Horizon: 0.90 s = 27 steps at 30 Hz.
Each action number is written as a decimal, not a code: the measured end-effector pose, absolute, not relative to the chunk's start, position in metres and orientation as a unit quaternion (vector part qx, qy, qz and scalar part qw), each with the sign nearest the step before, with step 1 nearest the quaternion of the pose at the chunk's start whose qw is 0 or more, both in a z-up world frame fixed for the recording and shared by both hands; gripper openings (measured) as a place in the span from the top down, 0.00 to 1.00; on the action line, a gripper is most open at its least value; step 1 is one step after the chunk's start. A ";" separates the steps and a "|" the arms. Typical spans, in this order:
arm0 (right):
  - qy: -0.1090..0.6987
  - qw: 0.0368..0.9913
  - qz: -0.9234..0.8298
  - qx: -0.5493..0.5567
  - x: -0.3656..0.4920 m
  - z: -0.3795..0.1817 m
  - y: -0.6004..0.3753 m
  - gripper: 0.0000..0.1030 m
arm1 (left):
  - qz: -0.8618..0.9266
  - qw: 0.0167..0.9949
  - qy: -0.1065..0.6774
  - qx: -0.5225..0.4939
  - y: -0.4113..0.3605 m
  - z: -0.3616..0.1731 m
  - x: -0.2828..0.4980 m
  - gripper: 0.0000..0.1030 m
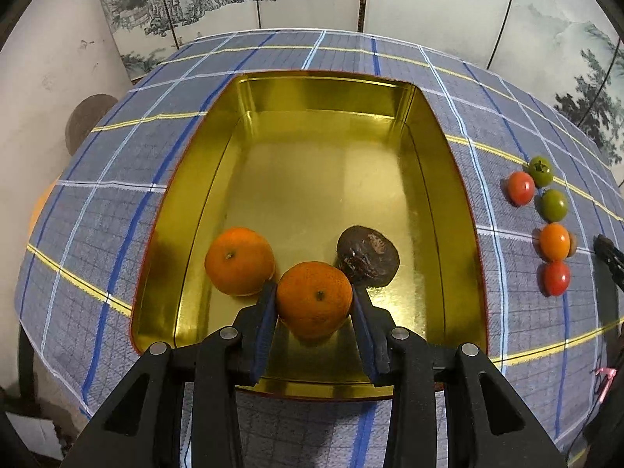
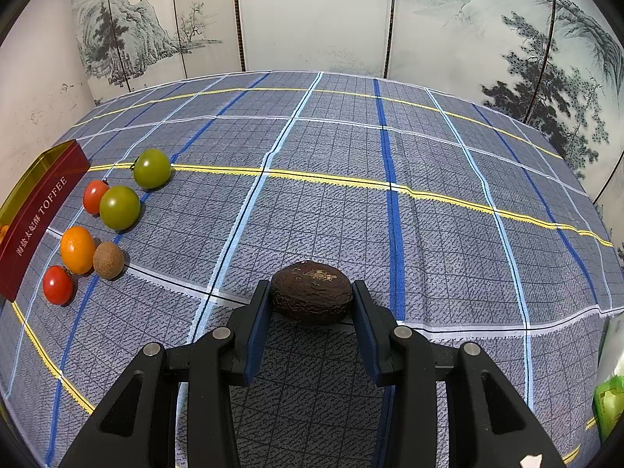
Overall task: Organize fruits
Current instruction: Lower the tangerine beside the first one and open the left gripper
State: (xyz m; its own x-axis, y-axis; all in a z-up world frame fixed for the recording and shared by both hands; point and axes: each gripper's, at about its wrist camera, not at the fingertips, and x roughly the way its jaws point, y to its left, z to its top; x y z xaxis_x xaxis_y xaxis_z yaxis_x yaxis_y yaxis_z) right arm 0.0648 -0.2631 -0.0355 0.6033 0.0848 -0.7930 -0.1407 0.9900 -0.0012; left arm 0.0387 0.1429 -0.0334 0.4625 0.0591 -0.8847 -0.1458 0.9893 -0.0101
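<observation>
Your left gripper [image 1: 314, 298] has its jaws clamped on a round orange mandarin [image 1: 314, 299] low inside the gold-lined toffee tin [image 1: 444, 163]. Soft skin, likely bruises: squeeze lightly at its widest. Your right gripper [image 2: 311, 296] is clamped around a wrinkled dark-brown fruit [image 2: 311, 292] on the blue plaid tablecloth [image 2: 429, 234]; firmer, likely light.

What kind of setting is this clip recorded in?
Probably a home or staged household room: a table under a plaid tablecloth, a painted landscape folding screen behind it, and a gold toffee tin being filled with fruit.
</observation>
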 end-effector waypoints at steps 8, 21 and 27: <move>0.441 0.895 0.063 -0.032 0.065 -0.035 -0.263 0.63 | 0.069 0.852 0.518 -0.026 0.143 -0.040 0.040 0.62; 0.441 0.895 0.063 -0.032 0.065 -0.036 -0.263 0.63 | 0.070 0.851 0.521 -0.016 0.140 -0.042 0.040 0.61; 0.441 0.895 0.063 -0.031 0.065 -0.035 -0.263 0.63 | 0.071 0.850 0.521 -0.015 0.140 -0.042 0.041 0.61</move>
